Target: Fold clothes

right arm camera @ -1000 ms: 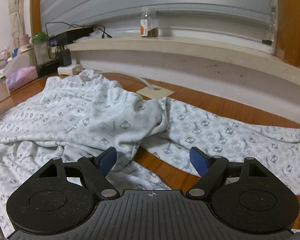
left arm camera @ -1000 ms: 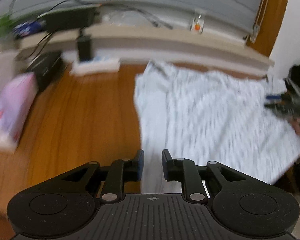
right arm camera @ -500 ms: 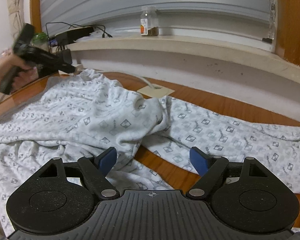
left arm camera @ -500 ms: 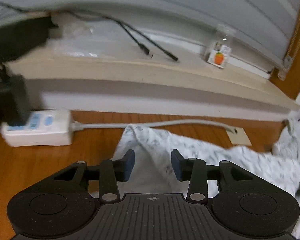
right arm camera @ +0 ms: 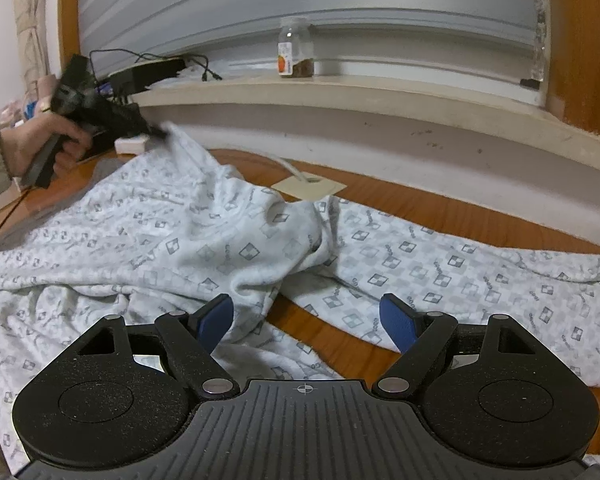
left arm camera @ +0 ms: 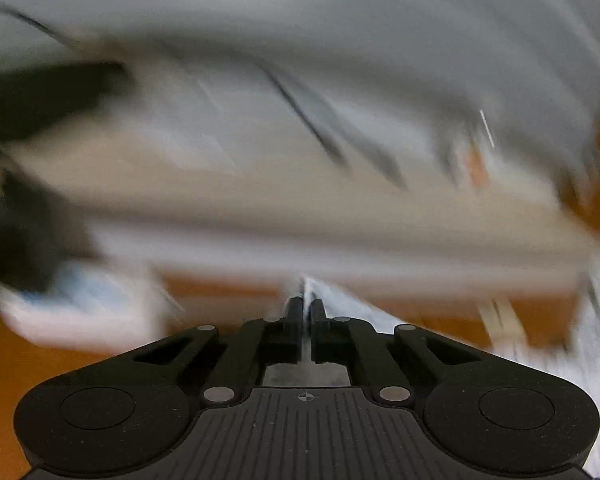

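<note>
A white garment [right arm camera: 228, 240] printed with small grey squares is spread in loose folds over the brown wooden surface [right arm camera: 452, 216], filling the left and centre of the right wrist view and running out to the right edge. Its far corner is raised at the upper left of that view, where it is pinched by the left hand-held gripper [right arm camera: 162, 133]. That tool is gripped by a hand [right arm camera: 40, 144] with a pale sleeve at the left edge.

In the left wrist view, which is heavily blurred, the left hand-held gripper [left arm camera: 306, 308] is seen with its jaws drawn nearly together and a thin fold of the white garment [left arm camera: 340, 306] clamped between them, in the lower centre of the frame.

The right hand-held gripper [right arm camera: 306, 318] is held with its jaws wide apart at the bottom centre of its own view, above the garment and a strip of bare wood. Nothing is pressed by its blue pads [right arm camera: 216, 318].

Along the top of the right wrist view a pale ledge [right arm camera: 380, 98] is seen, with a small glass jar [right arm camera: 295, 53] standing on it. Black cables and a dark device [right arm camera: 148, 72] lie on the ledge at the upper left. A white power strip [right arm camera: 132, 145] is partly hidden beside the raised corner.
</note>
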{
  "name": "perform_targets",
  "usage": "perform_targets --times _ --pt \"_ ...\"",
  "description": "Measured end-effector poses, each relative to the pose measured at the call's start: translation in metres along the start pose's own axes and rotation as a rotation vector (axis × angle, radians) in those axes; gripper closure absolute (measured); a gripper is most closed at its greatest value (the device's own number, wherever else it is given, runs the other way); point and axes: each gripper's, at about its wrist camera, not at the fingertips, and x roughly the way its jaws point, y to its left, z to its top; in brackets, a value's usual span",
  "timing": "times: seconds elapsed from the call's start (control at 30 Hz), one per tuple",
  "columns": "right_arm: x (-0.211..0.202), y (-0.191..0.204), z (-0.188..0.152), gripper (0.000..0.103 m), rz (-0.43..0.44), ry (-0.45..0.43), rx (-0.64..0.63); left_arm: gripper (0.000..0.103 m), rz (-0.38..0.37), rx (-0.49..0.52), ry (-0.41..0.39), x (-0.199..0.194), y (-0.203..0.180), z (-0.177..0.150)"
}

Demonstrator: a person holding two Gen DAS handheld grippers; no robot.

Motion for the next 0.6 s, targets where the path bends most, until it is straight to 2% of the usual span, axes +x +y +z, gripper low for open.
perform_targets --times 0.03,0.07,0.1,0.17,0.2,0.23,0.27,0.43,0.6 --pt "0.000 0.000 0.000 0.023 -0.003 -0.001 0.002 0.099 0.046 -0.013 -0.056 -0.009 0.005 0.006" --pt "0.000 0.000 0.000 0.023 -0.003 0.002 0.001 0.099 0.079 0.022 -0.045 -0.009 0.003 0.007" --pt "0.001 0.000 0.000 0.023 -0.003 0.005 0.001 0.097 0.092 0.058 0.001 -0.004 0.001 0.005" --pt "0.001 0.000 0.000 0.023 -0.004 0.012 -0.001 0.081 0.115 0.123 0.080 0.003 -0.004 -0.001" --pt "0.002 0.001 0.000 0.023 -0.006 0.016 -0.004 0.069 0.121 0.131 0.078 0.001 -0.005 -0.005" --pt "0.003 0.002 0.000 0.023 -0.007 0.019 -0.008 0.061 0.123 0.135 0.077 -0.003 -0.005 -0.010" --pt "0.003 0.002 0.000 0.023 -0.009 0.021 -0.010 0.058 0.113 0.129 0.080 -0.009 -0.004 -0.015" --pt "0.002 0.002 0.000 0.023 -0.011 0.023 -0.009 0.050 0.078 0.119 0.113 -0.040 -0.001 -0.039" --pt "0.002 0.002 0.001 0.023 -0.011 0.024 -0.006 0.055 0.031 0.114 0.163 -0.072 0.001 -0.070"
